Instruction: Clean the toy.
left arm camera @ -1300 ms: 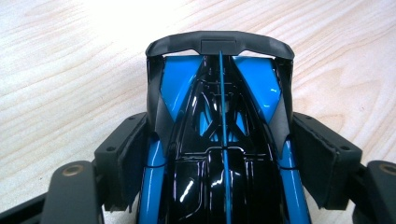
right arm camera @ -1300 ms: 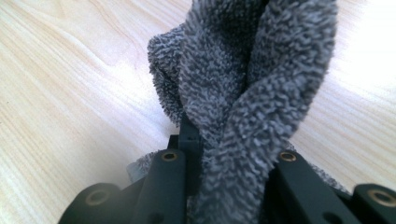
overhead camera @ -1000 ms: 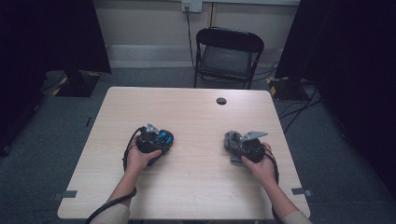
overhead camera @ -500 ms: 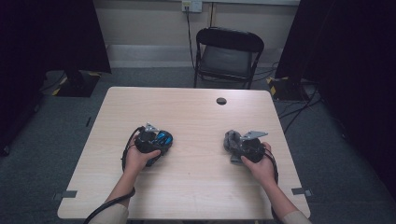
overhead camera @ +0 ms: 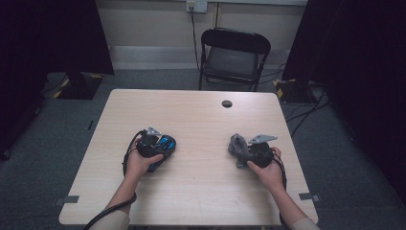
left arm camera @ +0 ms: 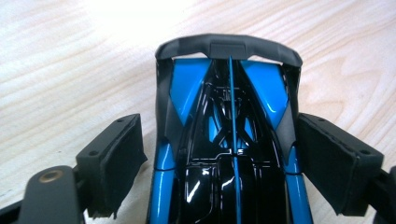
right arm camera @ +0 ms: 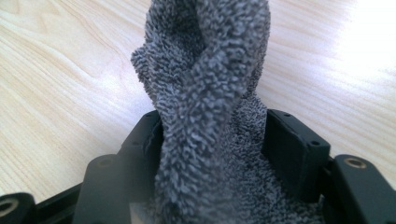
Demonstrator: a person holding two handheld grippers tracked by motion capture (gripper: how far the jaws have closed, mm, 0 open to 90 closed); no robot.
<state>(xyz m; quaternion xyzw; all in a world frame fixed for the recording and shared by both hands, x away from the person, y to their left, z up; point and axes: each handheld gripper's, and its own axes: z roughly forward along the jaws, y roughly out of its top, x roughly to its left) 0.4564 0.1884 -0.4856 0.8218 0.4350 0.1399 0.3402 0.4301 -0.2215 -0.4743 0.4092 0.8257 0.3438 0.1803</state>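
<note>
High view: overhead from the near edge, facing the table's (overhead camera: 201, 120) far edge and chair (overhead camera: 233, 55). Left gripper view: close along its jaws, over the car (left arm camera: 229, 140). Right gripper view: close on the cloth (right arm camera: 210, 116). All share the tabletop.

Black gripper (overhead camera: 165, 146) bodies carry grey three-cornered plates, screw-studded black pads (left arm camera: 114, 163) and trailing black cables.

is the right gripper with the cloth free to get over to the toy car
Probably yes: bare table lies between the right gripper holding the grey cloth and the toy car, which sits between the left gripper jaws.
</note>
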